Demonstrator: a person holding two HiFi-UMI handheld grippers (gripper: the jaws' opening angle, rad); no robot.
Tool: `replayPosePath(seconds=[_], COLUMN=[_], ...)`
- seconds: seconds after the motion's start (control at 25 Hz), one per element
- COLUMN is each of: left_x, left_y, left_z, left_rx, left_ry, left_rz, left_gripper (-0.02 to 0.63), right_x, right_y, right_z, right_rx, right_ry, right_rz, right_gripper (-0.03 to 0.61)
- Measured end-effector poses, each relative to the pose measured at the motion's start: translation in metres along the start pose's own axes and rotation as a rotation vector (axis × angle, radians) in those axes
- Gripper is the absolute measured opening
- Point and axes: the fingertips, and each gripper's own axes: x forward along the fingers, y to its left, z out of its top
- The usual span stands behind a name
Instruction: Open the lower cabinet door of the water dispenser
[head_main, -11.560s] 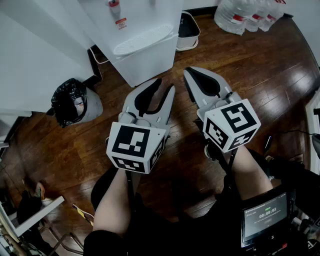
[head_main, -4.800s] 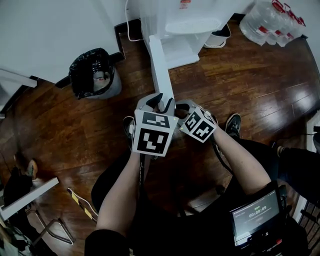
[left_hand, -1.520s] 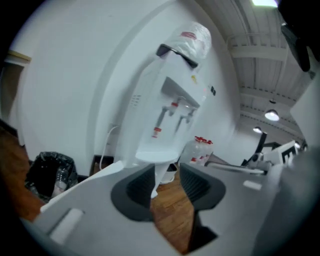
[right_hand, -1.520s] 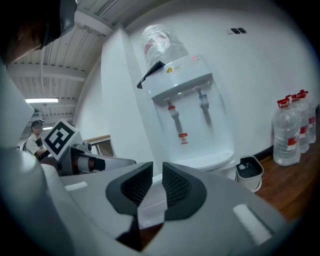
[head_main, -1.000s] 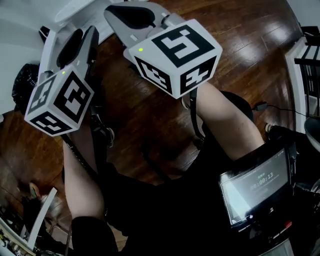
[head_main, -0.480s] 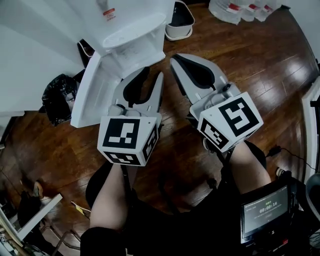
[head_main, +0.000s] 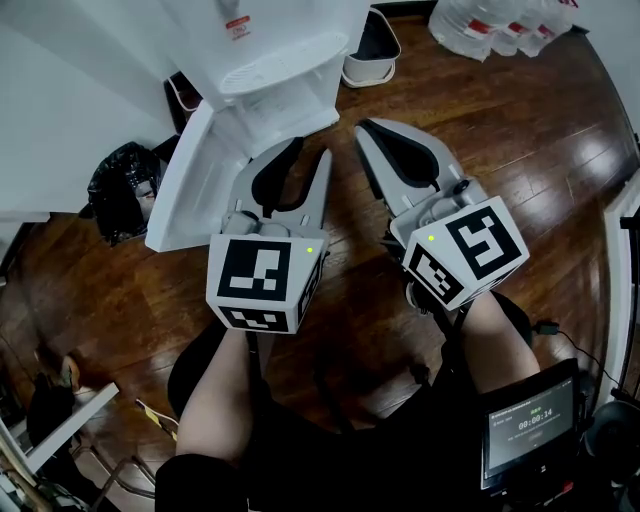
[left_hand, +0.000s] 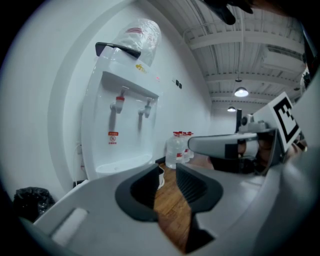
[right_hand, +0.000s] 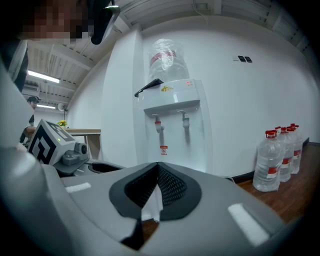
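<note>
Your left tool (head_main: 308, 152) has just closed empty beside your closed, empty right tool (head_main: 366, 130), and the lower door (head_main: 185, 182) of the far water dispenser (head_main: 285, 60) now stands swung open to the left, so the task seems finished.

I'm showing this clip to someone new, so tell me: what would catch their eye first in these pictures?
The big black-and-white marker cubes fill the middle of the head view, on the left gripper and the right gripper, held side by side above the wood floor. Just beyond them stands the white dispenser, its lower door hanging wide open toward the picture's left. A bin lined with a black bag sits left of the door.
</note>
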Motion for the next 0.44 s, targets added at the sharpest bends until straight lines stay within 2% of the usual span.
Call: replayPosePath(seconds=[0.44], left_x=[-0.0011], left_y=[0.0037], left_z=[-0.0012], left_rx=[0.009], left_ry=[-0.003], left_rz=[0.005], left_gripper=[0.127], right_x=[0.0017], right_y=[0.0018], right_z=[-0.0016], right_rx=[-0.005], right_ry=[0.003], right_rz=[0.007], right_gripper=[0.005])
